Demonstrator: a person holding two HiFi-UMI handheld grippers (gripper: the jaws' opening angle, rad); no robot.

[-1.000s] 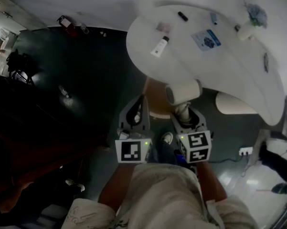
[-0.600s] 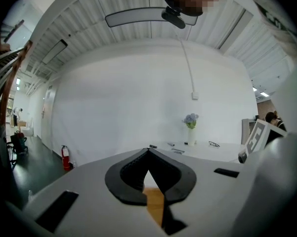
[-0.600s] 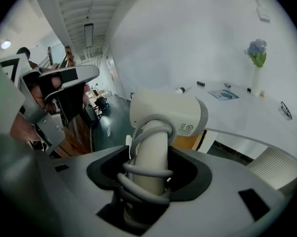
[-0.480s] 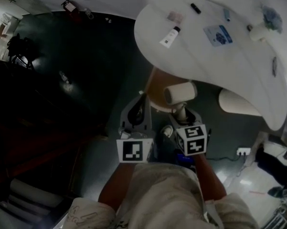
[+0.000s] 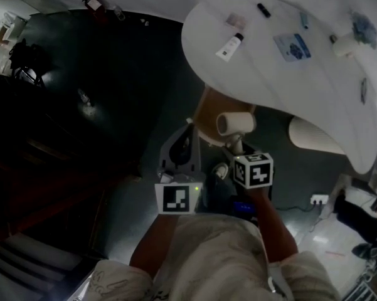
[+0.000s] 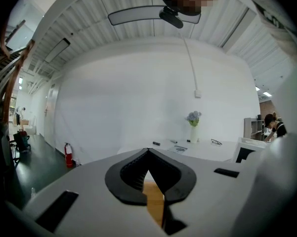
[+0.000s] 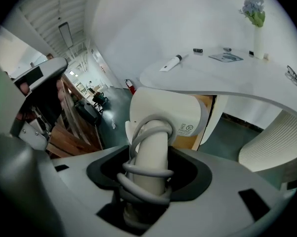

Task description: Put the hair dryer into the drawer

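A white hair dryer with its cord wound round the handle is held by that handle, and my right gripper is shut on it. In the right gripper view the dryer stands up from between the jaws of the right gripper, its barrel in front of a wooden cabinet. That cabinet sits under the white table's edge; I cannot make out a drawer. My left gripper hangs beside the dryer, jaws together, holding nothing. In the left gripper view the left gripper points at the table.
The curved white table carries a tube, a leaflet and a vase of flowers. A white chair stands right of the cabinet. The floor is dark; a fire extinguisher stands far left.
My right gripper has sunk and tipped downward with the hair dryer, closer to the wooden cabinet. The left gripper has dropped a little.
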